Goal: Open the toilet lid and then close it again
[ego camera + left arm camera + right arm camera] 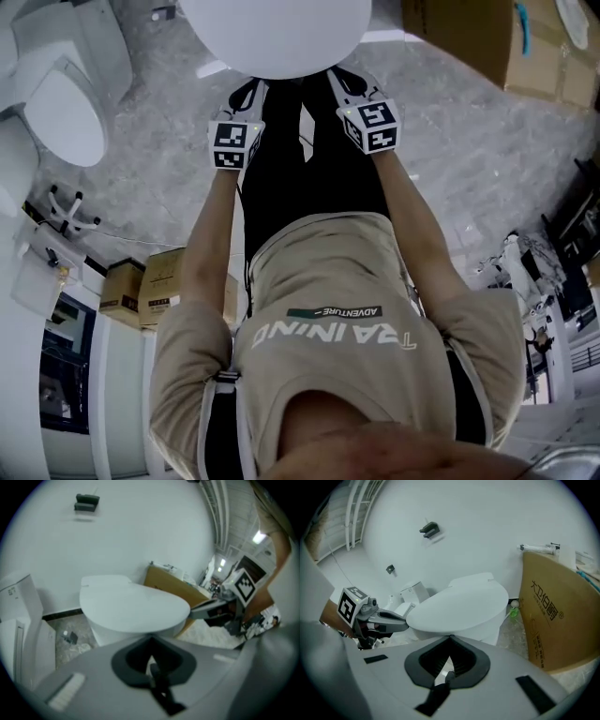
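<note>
1. A second white toilet (pixel 61 108) stands at the far left on the grey stone floor (pixel 469 159), well apart from both grippers.
2. The left gripper (pixel 150 638) has its jaws clenched together with nothing between them. Their tip points at the front left rim of the toilet lid (pixel 272 33), just beside it.
3. The toilet lid lies flat, down on the bowl, just beyond both pairs of jaws and between them.
4. The right gripper (pixel 450 637) also has its jaws clenched and empty. Its tip is at the lid's front right rim; I cannot tell whether either tip touches the rim.
5. A brown cardboard box (pixel 555 616) stands just right of the toilet, near the white wall (pixel 487 522).
</note>
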`<state>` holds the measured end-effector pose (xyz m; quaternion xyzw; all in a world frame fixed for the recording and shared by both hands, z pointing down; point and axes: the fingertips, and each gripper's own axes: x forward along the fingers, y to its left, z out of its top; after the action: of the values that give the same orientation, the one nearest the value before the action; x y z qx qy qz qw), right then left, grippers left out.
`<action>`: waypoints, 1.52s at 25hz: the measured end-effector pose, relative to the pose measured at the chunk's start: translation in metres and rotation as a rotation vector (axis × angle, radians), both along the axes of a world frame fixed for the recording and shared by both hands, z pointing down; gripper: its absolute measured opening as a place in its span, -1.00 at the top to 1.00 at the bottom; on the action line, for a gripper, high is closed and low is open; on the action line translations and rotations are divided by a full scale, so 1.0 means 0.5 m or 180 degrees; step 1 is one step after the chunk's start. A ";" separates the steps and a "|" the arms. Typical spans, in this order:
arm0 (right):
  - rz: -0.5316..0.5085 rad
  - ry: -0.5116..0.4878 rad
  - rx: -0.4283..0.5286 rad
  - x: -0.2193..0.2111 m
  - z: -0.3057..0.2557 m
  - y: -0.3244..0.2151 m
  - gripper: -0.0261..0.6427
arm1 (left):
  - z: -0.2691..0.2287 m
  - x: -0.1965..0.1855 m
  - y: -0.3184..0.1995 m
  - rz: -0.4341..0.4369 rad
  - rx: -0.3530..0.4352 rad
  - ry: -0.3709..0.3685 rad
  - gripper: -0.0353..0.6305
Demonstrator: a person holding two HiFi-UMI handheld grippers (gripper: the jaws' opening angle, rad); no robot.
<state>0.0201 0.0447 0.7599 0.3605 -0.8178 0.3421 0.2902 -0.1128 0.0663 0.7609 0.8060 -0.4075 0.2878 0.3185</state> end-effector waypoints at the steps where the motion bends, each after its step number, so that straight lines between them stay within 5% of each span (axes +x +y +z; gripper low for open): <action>1: 0.0037 -0.0006 -0.0004 -0.002 -0.018 -0.005 0.89 | -0.017 -0.001 -0.005 -0.0006 0.0007 0.0009 0.89; 25: -0.0053 -0.0115 0.0365 -0.069 -0.321 -0.214 0.89 | -0.307 -0.068 -0.209 -0.0452 0.0334 -0.0069 0.88; 31: -0.0047 -0.0040 0.0265 -0.081 -0.350 -0.253 0.89 | -0.336 -0.078 -0.249 -0.0490 0.0143 -0.0177 0.88; 38: -0.0069 -0.0163 0.0361 -0.095 -0.407 -0.308 0.89 | -0.389 -0.093 -0.302 -0.0661 0.0240 -0.0274 0.88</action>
<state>-0.0275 -0.1094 0.5564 0.3587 -0.8469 0.3011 0.2519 -0.1593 -0.0848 0.5662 0.7578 -0.5126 0.2721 0.2983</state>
